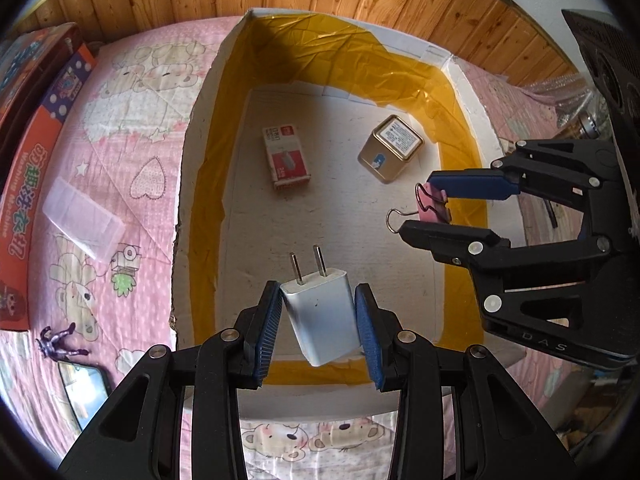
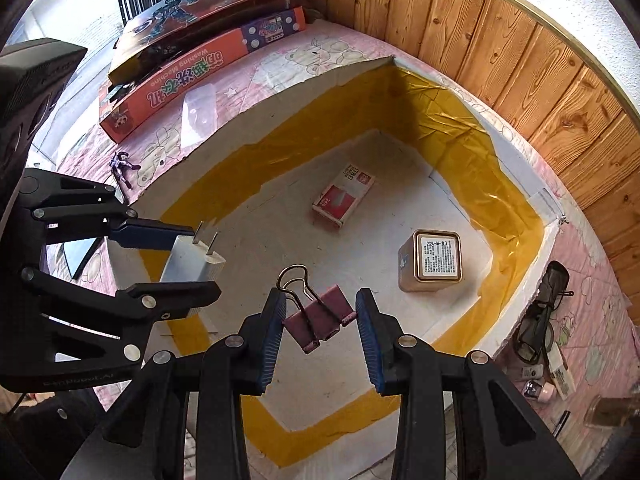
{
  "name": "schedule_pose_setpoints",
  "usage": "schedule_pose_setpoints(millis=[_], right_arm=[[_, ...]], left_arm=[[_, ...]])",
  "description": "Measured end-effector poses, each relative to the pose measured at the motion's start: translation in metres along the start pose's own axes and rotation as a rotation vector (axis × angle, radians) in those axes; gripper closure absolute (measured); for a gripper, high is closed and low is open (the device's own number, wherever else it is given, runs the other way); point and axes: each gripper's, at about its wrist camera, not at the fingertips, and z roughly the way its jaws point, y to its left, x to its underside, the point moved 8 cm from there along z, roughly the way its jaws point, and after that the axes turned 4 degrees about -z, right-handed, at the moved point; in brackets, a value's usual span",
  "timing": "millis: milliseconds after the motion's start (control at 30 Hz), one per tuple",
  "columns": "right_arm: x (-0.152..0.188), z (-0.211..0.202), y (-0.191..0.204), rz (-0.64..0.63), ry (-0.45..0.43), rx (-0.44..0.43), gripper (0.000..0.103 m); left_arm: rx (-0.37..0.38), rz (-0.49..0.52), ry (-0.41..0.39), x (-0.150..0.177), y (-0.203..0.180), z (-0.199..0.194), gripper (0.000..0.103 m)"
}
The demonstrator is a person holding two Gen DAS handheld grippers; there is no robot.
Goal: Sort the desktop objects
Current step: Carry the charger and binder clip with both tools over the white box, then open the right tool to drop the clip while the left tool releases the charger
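You've got both loads hanging right over the open white box [image 1: 188,168], the one with the yellow tape lining its walls, so the thing that matters now is simply what's straight below each set of fingers.

Your left gripper [image 1: 318,320] is clamped on the white charger plug [image 1: 320,316] by its flat sides, jaws about medium-wide. Its long axis runs along the fingers, prongs pointing away from you toward the far wall. Below it is bare box floor near the near-left corner.

Your right gripper [image 2: 320,320] has the pink binder clip [image 2: 320,318] pinched between the pads, sitting a bit crooked, wire handles sticking out to the far left. In the left wrist view it hangs over the right side of the box, just on the near side of the gold tin [image 1: 390,148]. The two grippers are side by side and apart, so I'd guess you can let both go without them bumping.

Already on the floor: the red-and-white staple box [image 1: 286,158] far-left of centre and the gold tin on the right, well apart from each other.

Readable stuff: the tin's label shows a date starting "2024", the rest is too small. The orange box [image 2: 192,80] outside on the pink bear-print cloth [image 1: 120,128] says "Washing Machine" plus Chinese characters. The gripper body reads "DAS".
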Motion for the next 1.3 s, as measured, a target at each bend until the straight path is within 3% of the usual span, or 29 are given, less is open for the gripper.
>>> schedule_pose_setpoints(millis=[467, 767, 1300], right_arm=[[-0.012, 0.047, -0.009, -0.092, 0.181, -0.007, 0.065], [-0.033, 0.056, -0.026, -0.056, 0.187, -0.028, 0.065], [-0.055, 0.086, -0.058, -0.029, 0.250, 0.061, 0.065]], left_arm=[[-0.013, 0.050, 0.110, 0.000, 0.001, 0.024, 0.065], [-0.013, 0.051, 0.139, 0.000, 0.000, 0.031, 0.065], [-0.015, 0.039, 0.191, -0.005, 0.007, 0.041, 0.064]])
